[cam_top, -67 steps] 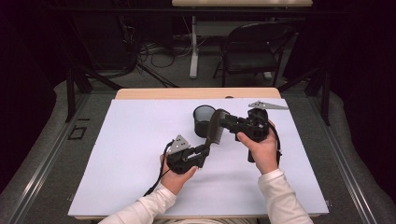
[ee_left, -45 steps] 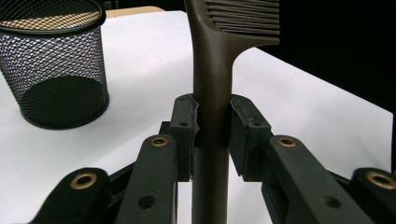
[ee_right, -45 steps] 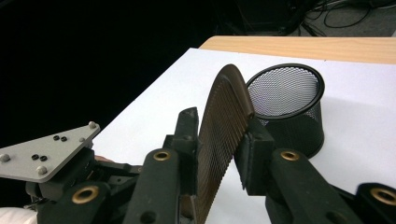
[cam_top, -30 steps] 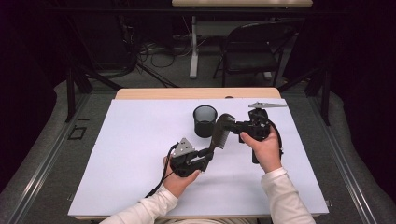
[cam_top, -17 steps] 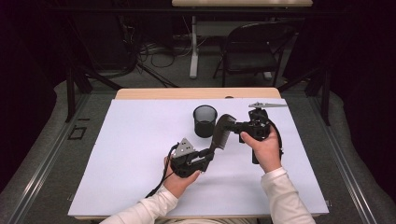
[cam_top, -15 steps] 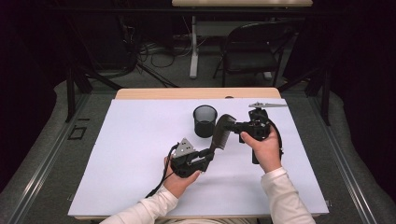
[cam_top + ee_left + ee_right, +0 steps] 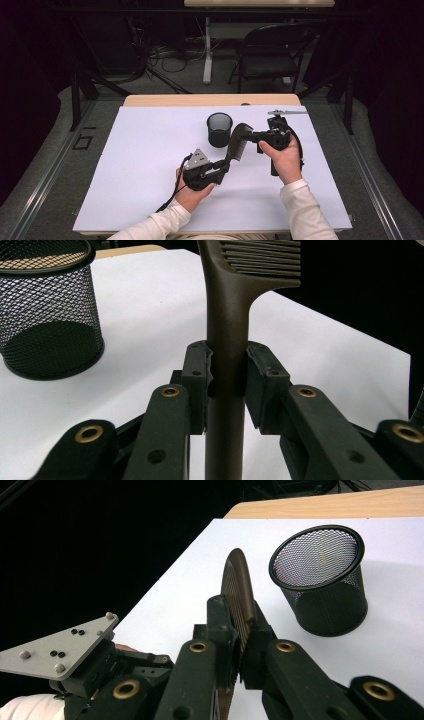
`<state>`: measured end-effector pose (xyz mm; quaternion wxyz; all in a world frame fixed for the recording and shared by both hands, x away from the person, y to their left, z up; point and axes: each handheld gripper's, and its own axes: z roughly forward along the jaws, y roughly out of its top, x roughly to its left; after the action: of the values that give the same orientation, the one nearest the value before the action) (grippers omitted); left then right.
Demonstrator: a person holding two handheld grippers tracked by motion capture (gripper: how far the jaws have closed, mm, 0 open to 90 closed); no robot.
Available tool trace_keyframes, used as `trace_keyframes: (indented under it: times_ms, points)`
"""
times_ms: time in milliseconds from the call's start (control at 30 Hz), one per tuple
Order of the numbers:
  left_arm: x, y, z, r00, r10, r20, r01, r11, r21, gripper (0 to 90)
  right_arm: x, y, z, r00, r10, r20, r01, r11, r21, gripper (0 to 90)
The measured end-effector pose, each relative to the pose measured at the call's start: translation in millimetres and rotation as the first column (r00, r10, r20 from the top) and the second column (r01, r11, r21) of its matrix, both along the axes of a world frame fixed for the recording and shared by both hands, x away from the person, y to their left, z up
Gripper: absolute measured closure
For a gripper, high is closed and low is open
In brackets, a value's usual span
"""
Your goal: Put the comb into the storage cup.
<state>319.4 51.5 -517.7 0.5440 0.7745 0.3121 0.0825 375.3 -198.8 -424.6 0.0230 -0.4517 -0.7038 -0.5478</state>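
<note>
While both tools pinch the comb (image 7: 235,145), left tool (image 7: 227,385) on its handle, right tool (image 7: 240,645) on its teeth, the cup (image 7: 219,129) stands just beyond, nearer the right.

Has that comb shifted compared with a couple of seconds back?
Yes. The comb has tipped over to the right, away from the mesh cup that it overlapped before, which has stayed put on the table.

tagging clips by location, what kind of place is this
Probably a lab or studio set up for recording: a table under a plain white sheet stands among dark curtains, with loose cables and a folding chair on the carpet behind it.
</note>
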Motion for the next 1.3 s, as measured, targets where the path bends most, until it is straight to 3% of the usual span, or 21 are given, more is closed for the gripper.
trace_keyframes:
  times_ms: [1300]
  points:
    - [-1.4, 0.5, 0.2, 0.9998, 0.008, 0.017, -0.008, 0.9999, -0.010, 71.5, 0.8, -4.0, -0.1, 0.9996, 0.024, -0.017, -0.024, 0.999, 0.044, 87.0]
